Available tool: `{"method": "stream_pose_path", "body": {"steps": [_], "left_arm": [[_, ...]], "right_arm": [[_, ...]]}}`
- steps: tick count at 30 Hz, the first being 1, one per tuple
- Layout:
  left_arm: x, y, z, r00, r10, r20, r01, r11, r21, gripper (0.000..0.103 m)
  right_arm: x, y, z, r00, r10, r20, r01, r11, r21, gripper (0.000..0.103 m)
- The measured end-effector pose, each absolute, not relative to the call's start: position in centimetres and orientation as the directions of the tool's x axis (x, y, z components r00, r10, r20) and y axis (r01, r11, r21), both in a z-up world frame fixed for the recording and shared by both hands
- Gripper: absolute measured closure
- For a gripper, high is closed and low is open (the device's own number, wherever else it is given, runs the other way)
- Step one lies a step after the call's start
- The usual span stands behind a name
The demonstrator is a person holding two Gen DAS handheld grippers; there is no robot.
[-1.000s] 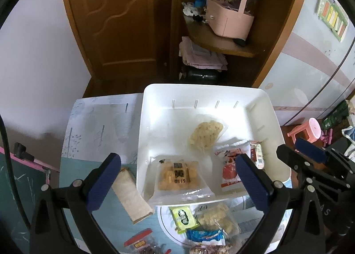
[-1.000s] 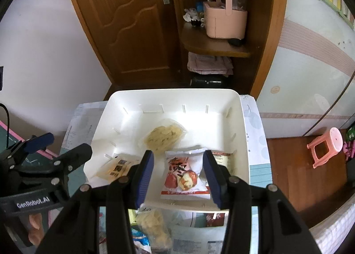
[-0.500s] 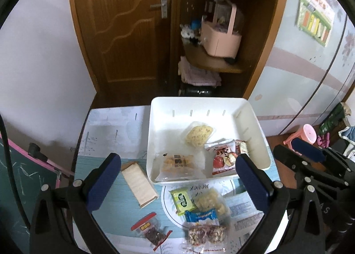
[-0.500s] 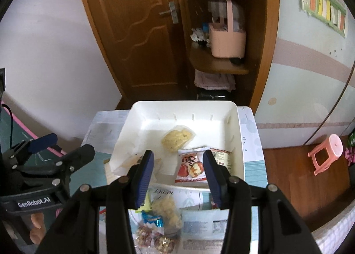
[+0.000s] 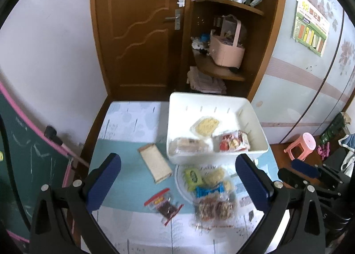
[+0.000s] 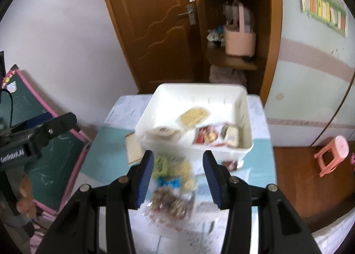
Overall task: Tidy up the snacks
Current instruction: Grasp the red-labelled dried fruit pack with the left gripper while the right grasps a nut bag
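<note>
Left tongs (image 5: 177, 176) spread wide, nothing between the blue pads (image 5: 106, 176). Below them, a surface (image 5: 124, 125) with a blue-and-white cover carries a white bin (image 5: 255, 121) at the far right side. The bin holds a yellow snack pack (image 5: 206, 125), a clear pack of biscuits (image 5: 188, 145) and a red pack (image 5: 230, 143). Just in front of the bin lies a cluster of loose snacks: green packet (image 5: 193, 176), blue packet (image 5: 209, 190), clear nut bar pack (image 5: 214, 208). A beige wafer pack (image 5: 156, 165) and a red-edged pack (image 5: 165, 206) lie apart to the left. Right tongs (image 5: 304, 170) visible at the frame's right edge, off the surface.
</note>
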State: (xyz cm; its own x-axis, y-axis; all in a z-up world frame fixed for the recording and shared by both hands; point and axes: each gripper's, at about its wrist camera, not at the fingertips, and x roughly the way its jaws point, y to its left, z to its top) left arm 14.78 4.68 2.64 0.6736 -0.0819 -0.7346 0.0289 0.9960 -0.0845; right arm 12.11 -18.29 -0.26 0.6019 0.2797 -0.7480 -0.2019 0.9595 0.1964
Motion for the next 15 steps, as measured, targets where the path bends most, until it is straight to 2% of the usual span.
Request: {"method": "stream_pose_path", "body": {"steps": [4, 15], "left_arm": [[13.7, 5.1, -0.5, 0.612, -0.089, -0.785, 0.008, 0.994, -0.107, 0.000], [14.0, 6.2, -13.6, 0.392, -0.019, -0.920, -0.070, 0.996, -0.051, 0.001]], "right_arm": [[10.7, -17.9, -3.1, 0.568, 0.278, -0.774, -0.217, 0.959, 0.184, 0.048], [10.5, -16.5, -14.1, 0.423, 0.239, -0.874, -0.243, 0.959, 0.145, 0.048]]}}
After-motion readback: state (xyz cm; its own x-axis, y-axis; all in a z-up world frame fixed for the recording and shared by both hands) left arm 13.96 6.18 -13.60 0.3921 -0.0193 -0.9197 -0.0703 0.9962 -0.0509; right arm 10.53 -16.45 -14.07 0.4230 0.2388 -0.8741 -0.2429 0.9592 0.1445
